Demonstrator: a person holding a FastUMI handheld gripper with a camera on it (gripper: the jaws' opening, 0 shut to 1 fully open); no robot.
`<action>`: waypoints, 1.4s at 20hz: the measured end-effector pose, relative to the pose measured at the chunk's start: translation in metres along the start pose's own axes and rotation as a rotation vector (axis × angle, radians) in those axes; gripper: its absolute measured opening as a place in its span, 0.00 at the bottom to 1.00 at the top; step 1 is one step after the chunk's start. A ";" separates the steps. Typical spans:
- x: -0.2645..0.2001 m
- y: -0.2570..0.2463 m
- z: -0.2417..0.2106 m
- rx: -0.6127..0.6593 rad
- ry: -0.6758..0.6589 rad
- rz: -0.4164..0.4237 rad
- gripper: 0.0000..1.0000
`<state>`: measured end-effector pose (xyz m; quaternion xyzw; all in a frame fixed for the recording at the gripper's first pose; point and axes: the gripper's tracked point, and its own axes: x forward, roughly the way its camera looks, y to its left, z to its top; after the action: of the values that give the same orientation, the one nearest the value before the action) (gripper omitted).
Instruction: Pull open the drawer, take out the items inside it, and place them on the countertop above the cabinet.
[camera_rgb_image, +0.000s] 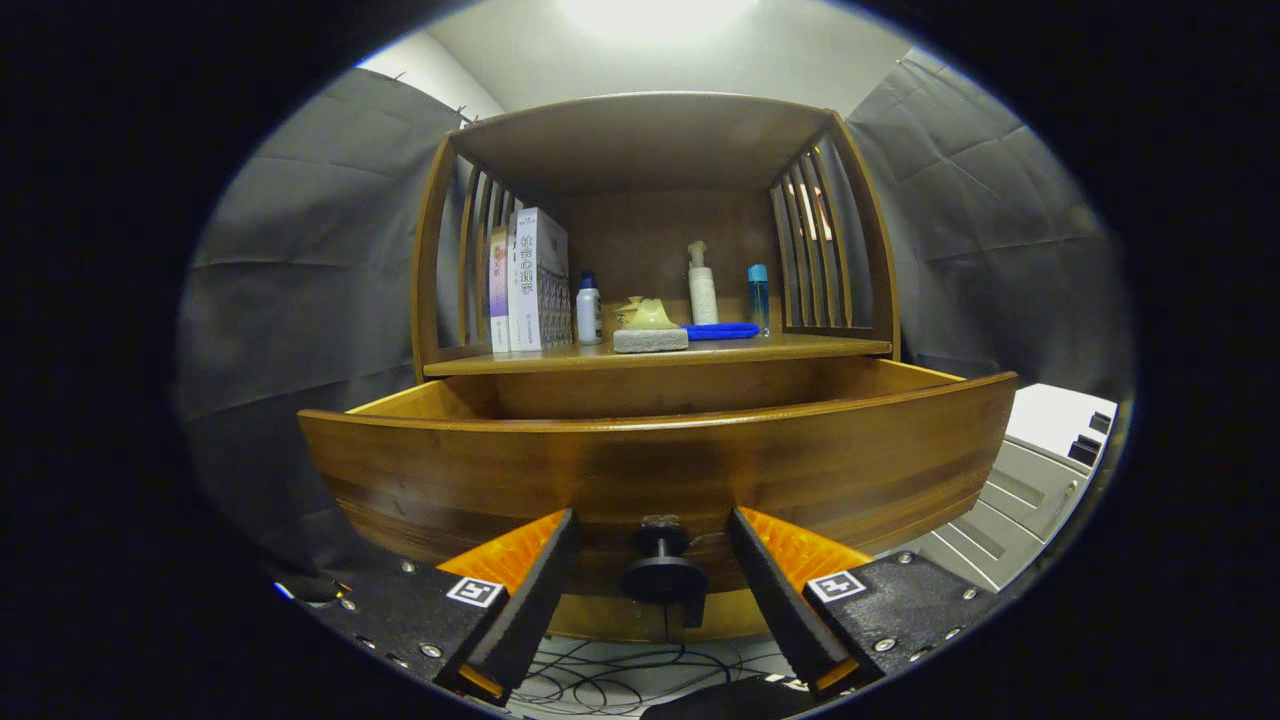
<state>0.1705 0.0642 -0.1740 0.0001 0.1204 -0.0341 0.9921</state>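
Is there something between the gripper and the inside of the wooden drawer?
Yes. The brown wooden drawer's front panel rises ahead of the open gripper, whose fingers flank the black round knob. The drawer's contents are hidden.

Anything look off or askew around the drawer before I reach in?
Nothing stands out. The drawer sits pulled out and level, its knob intact between the open gripper jaws. Its inside is hidden from here.
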 end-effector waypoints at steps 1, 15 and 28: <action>0.004 0.000 0.002 0.003 -0.003 -0.002 0.95; 0.059 0.007 0.023 0.009 -0.059 -0.029 0.95; 0.111 0.009 0.030 -0.012 -0.075 -0.055 0.95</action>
<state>0.2858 0.0653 -0.1712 -0.0103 0.0833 -0.0606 0.9946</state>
